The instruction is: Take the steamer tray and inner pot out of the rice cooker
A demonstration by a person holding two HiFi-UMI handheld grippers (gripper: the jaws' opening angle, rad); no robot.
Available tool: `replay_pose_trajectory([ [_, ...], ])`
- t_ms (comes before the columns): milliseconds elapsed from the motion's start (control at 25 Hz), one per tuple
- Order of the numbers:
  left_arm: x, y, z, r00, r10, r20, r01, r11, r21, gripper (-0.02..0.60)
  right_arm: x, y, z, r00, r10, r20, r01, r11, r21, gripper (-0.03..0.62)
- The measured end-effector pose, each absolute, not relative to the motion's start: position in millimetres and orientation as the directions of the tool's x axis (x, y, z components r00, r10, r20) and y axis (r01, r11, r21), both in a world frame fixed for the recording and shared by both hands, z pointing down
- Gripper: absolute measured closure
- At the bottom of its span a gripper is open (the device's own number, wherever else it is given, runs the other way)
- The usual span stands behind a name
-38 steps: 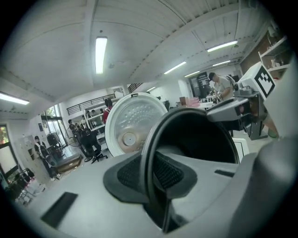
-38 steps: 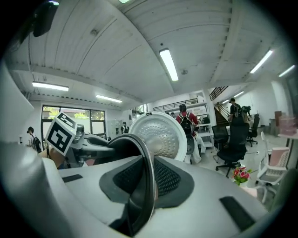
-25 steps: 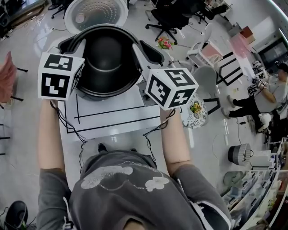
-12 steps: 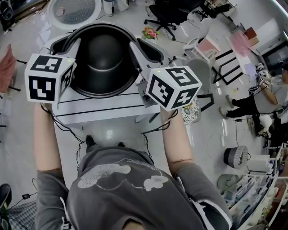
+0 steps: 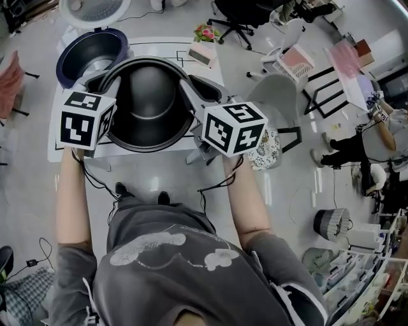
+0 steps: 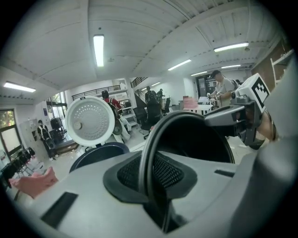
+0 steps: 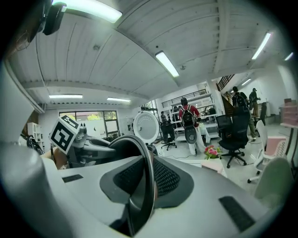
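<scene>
The black inner pot (image 5: 150, 95) hangs in the air over the white table (image 5: 159, 145), carried by its rim. My left gripper (image 5: 109, 76) is shut on the rim's left side, my right gripper (image 5: 190, 83) on its right side. In the left gripper view the thin dark rim (image 6: 150, 153) runs up between the jaws of the left gripper (image 6: 156, 186). The right gripper view shows the rim (image 7: 148, 176) pinched in the right gripper (image 7: 139, 195). The dark blue rice cooker (image 5: 89, 48) stands at the table's far left, its round white lid (image 5: 92, 7) up.
A pink box (image 5: 203, 53) and small flowers (image 5: 207, 32) lie at the table's far right. A grey chair (image 5: 277, 95) stands right of the table, with office chairs and people further back. Cables hang from both grippers.
Both grippers have carried the pot down and away from the rice cooker, toward the near side of the table. The cooker's open body now shows at the upper left.
</scene>
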State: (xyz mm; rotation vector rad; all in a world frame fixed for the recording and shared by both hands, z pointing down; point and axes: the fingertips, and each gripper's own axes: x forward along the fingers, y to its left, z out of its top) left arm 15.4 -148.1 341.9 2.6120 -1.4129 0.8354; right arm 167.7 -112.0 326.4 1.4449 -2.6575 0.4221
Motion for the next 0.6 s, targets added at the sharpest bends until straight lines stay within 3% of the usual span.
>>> replay_pose_trajectory([
  [600, 10, -147, 467, 0.374, -0.648, 0.664, -0.853, -0.521, -0.028, 0.514, 164, -131, 441, -0.605, -0.685, 0.407, -0.796, 0.527, -0.296, 0.508],
])
